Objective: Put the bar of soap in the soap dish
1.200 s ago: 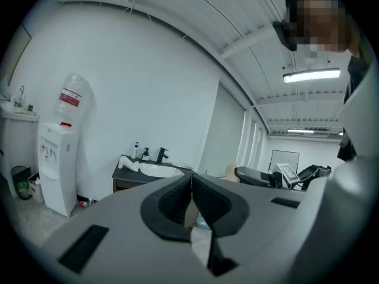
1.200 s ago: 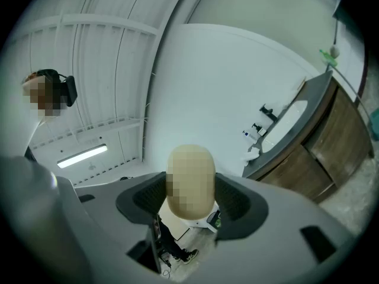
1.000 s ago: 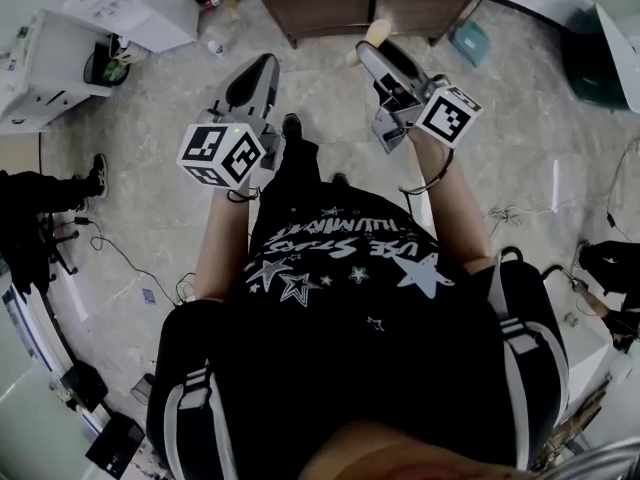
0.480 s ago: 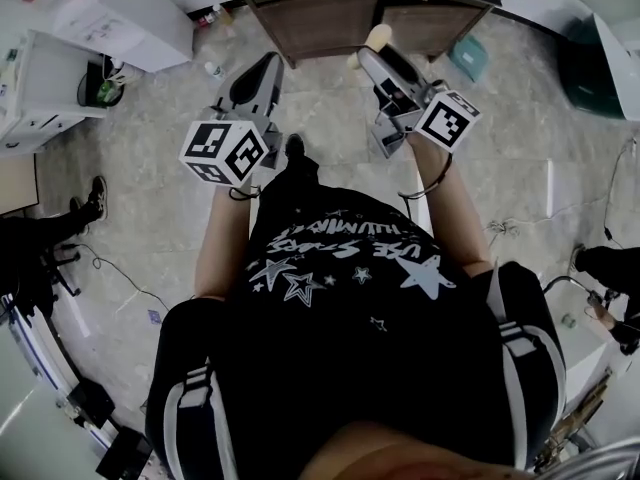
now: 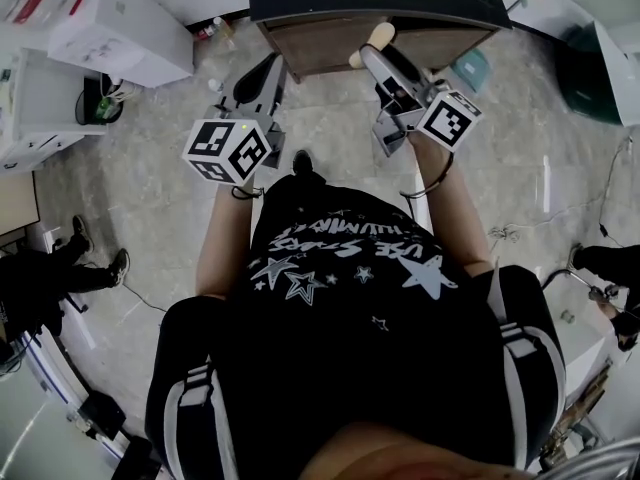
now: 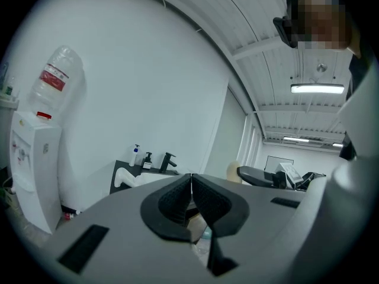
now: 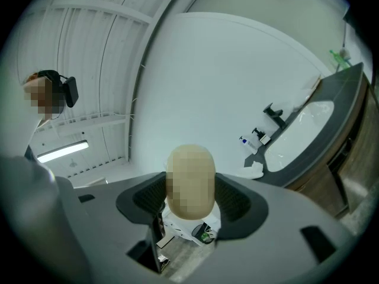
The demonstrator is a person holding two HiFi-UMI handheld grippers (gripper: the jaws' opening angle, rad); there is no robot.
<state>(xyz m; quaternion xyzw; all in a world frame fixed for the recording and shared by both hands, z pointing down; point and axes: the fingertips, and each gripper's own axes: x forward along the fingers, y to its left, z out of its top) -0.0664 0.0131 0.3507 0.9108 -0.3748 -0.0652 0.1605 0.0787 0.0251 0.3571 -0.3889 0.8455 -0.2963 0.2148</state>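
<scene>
- The bar of soap (image 7: 190, 182) is a smooth, matte, pale beige oval with rounded ends. It stands upright between the jaws of the right gripper (image 5: 376, 56).
- In the head view the soap (image 5: 378, 36) sticks out past the jaw tips. It is held in the air in front of the wood-grain cabinet (image 5: 310, 46), not resting on anything.
- The right gripper is clamped on the soap, with its black ribbed pads (image 7: 234, 201) pressing on the bar's two long sides. Its body is plain grey plastic, and a white cube with black square markers (image 5: 448, 116) sits at the rear.
- The left gripper (image 6: 190, 185) has its jaws closed on each other. The textured black pads meet along a thin seam with nothing between them. It carries its own marker cube (image 5: 227, 150).
- The cabinet carries a flat, dark countertop (image 5: 290, 3) with a glossy white oval basin (image 7: 296, 129) sunk into it and an angular black faucet (image 7: 273, 114) behind.
- Pump bottles (image 6: 135, 155) stand near the faucet.
- A white, soft-edged shape (image 6: 125, 177) lies on the counter beside the basin, but I cannot tell what it is.
- The floor (image 5: 150, 218) is pale, veined stone.
- A white water dispenser (image 6: 29, 170) stands against the wall, topped by a clear bottle.
</scene>
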